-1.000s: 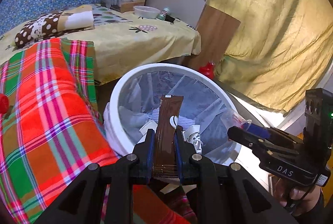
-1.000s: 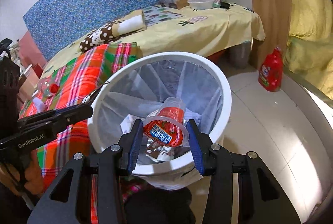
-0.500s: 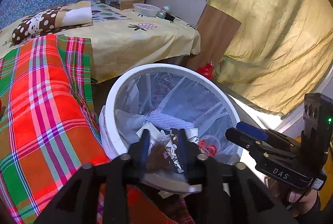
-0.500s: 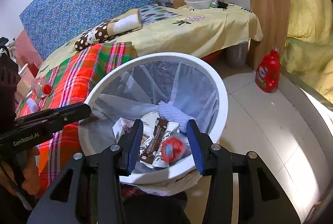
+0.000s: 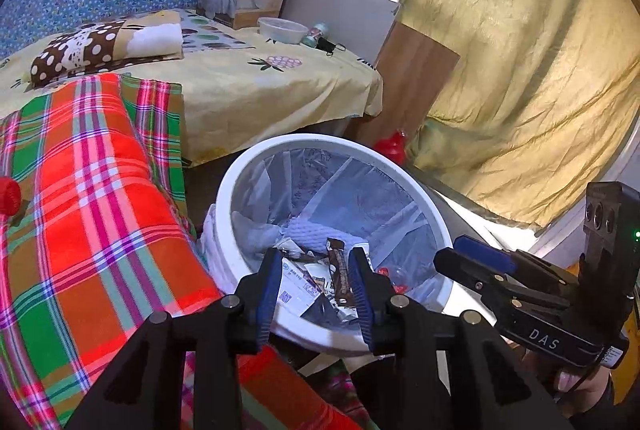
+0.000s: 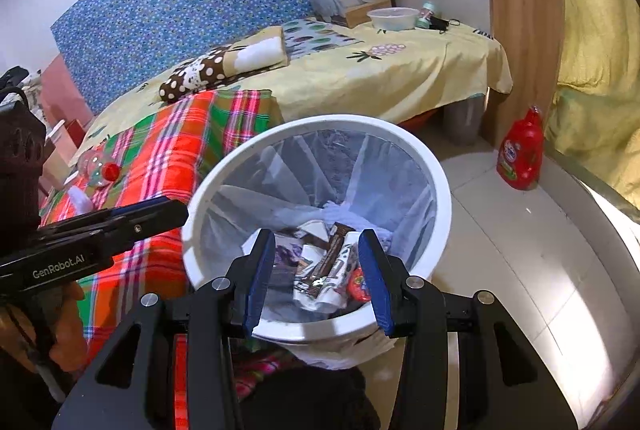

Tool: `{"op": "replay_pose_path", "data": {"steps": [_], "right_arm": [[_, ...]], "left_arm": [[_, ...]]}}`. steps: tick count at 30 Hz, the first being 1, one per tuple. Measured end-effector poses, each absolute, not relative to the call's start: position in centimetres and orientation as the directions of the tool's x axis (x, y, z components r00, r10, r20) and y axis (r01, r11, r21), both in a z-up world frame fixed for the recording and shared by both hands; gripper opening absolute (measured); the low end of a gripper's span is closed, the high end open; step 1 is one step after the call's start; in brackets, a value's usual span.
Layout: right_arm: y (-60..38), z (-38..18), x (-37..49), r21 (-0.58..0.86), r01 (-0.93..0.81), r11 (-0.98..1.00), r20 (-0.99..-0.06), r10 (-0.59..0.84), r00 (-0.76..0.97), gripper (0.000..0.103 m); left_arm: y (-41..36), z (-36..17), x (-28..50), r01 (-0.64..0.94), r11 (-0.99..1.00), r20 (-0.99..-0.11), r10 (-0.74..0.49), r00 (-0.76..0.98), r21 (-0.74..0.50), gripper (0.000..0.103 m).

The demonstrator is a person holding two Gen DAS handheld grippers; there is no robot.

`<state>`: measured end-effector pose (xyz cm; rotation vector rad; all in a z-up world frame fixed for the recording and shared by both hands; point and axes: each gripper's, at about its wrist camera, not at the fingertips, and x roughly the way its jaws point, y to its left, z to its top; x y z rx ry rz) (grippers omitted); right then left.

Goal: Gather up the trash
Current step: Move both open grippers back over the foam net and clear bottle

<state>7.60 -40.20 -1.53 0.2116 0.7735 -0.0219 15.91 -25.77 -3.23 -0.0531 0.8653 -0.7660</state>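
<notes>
A white trash bin (image 5: 240, 182) (image 6: 400, 134) with a clear liner stands on the floor beside the bed. Both grippers hover over its near rim. My left gripper (image 5: 316, 258) (image 6: 176, 210) is open with nothing between its blue pads. A brown snack wrapper (image 5: 340, 274) (image 6: 334, 250) lies inside the bin on other wrappers and paper. My right gripper (image 6: 316, 236) (image 5: 450, 250) is also open and empty. A crushed red-labelled plastic cup (image 6: 358, 284) (image 5: 394, 276) rests in the bin by its right finger.
A red and green plaid blanket (image 5: 80, 210) (image 6: 172, 158) covers the bed left of the bin, with a clear red-capped bottle (image 6: 100, 166) on it. A red detergent bottle (image 6: 520, 154) stands on the tiled floor (image 6: 520, 270) by a wooden board (image 6: 524, 50). A yellow curtain (image 5: 520, 70) hangs right.
The left gripper opened and the brown wrapper fell from it into the bin. The red cup left the right gripper and now lies in the bin.
</notes>
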Motion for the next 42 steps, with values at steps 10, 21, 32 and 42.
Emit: {"op": "replay_pose_path", "data": {"steps": [10, 21, 32, 42], "right_arm": [[-37.6, -0.4, 6.9, 0.185, 0.039, 0.982, -0.672, 0.097, 0.734, 0.046], [-33.3, 0.2, 6.5, 0.212, -0.089, 0.973, -0.645, 0.208, 0.735, 0.046], [-29.8, 0.2, 7.2, 0.217, -0.192, 0.957, -0.639, 0.288, 0.713, 0.046], [-27.2, 1.4, 8.6, 0.192, -0.275, 0.942, -0.618, 0.334, 0.712, 0.046]], "left_arm": [[-22.5, -2.3, 14.1, 0.551, 0.768, -0.657, -0.604, 0.452, -0.327, 0.034], [-17.0, -1.5, 11.8, 0.459, 0.829, -0.650, -0.545, 0.530, -0.320, 0.034], [-10.7, -1.2, 10.2, 0.348, 0.881, -0.640, -0.472, 0.606, -0.321, 0.034], [-5.4, -0.6, 10.5, 0.217, 0.927, -0.642, -0.369, 0.672, -0.306, 0.034]]}}
